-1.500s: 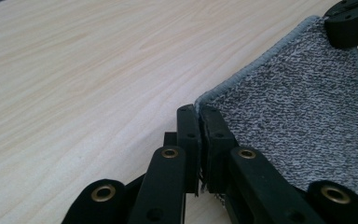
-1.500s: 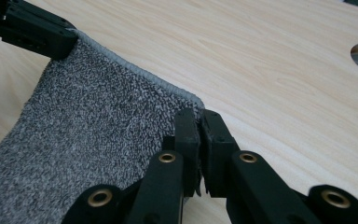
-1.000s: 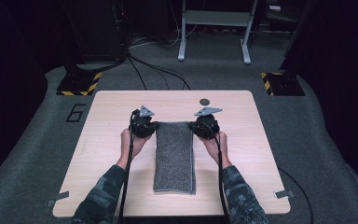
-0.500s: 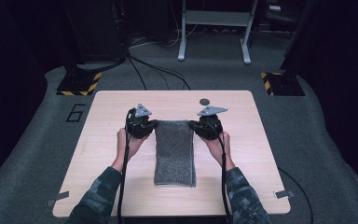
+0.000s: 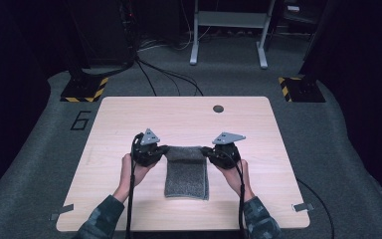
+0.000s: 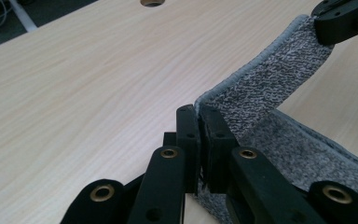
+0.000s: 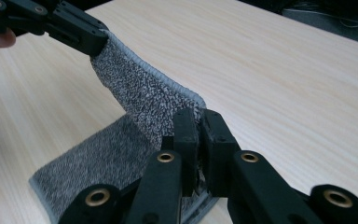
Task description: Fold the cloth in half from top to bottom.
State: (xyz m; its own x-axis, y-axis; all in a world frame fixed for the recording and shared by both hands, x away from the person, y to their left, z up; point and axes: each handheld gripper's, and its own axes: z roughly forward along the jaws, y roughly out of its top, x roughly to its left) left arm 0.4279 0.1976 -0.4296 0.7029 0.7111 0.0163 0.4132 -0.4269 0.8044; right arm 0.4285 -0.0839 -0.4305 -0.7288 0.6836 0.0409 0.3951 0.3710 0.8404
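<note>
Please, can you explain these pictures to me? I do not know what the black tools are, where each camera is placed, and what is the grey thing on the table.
No robot here: a person holds a hand tool, a gripper with two black jaws, in each hand. The high view looks down from above: the left gripper and the right gripper work over a wooden table. On it lies a grey towel. The other two pictures come from cameras riding on each gripper, looking along its jaws. Each gripper is shut on a far corner of the towel and lifts that edge, while the near part rests on the table. A round hole is in the tabletop.
</note>
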